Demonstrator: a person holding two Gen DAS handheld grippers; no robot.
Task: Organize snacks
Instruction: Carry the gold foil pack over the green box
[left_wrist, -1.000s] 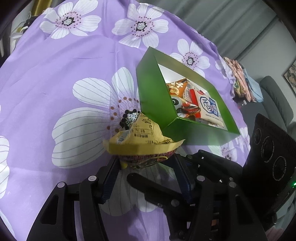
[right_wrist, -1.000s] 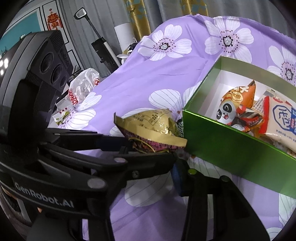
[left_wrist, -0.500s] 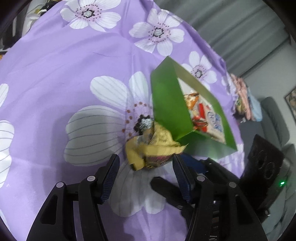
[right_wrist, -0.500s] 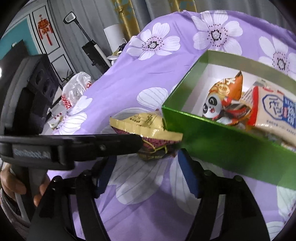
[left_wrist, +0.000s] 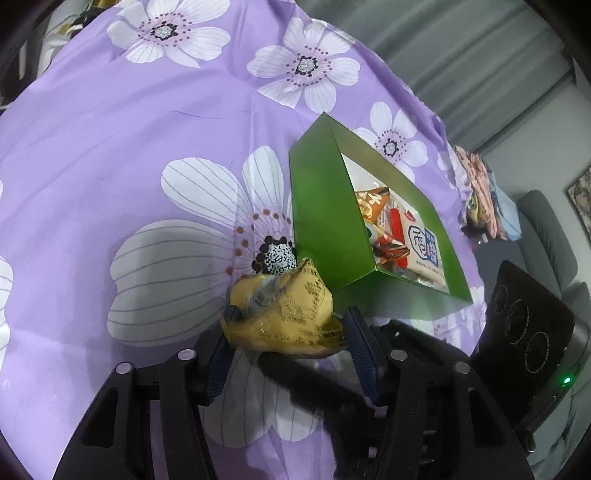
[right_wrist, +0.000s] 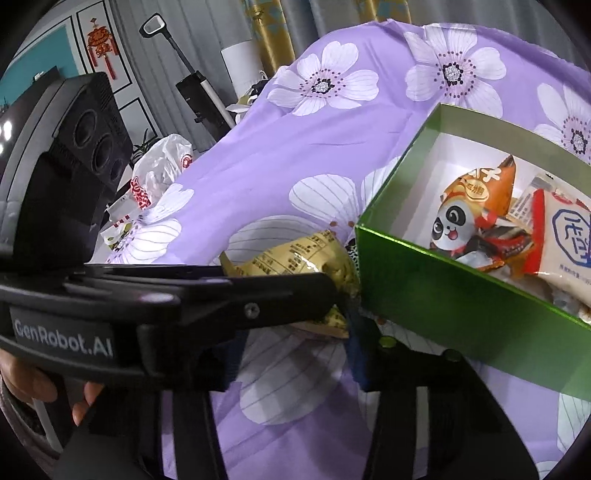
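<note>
blue pads of the left gripper (left_wrist: 284, 325), jaws just closing, press both sides of the gold snack packet (left_wrist: 282, 314). right gripper (right_wrist: 295, 317) jaws closed in too, its grip hidden behind the left one. packet sits just beside the green box (left_wrist: 325, 229) of snacks on purple flowered cloth (left_wrist: 129, 129).

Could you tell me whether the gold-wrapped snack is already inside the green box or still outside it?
Outside. The gold snack sits between the left gripper fingers, just off the green box corner, above the purple cloth.
</note>
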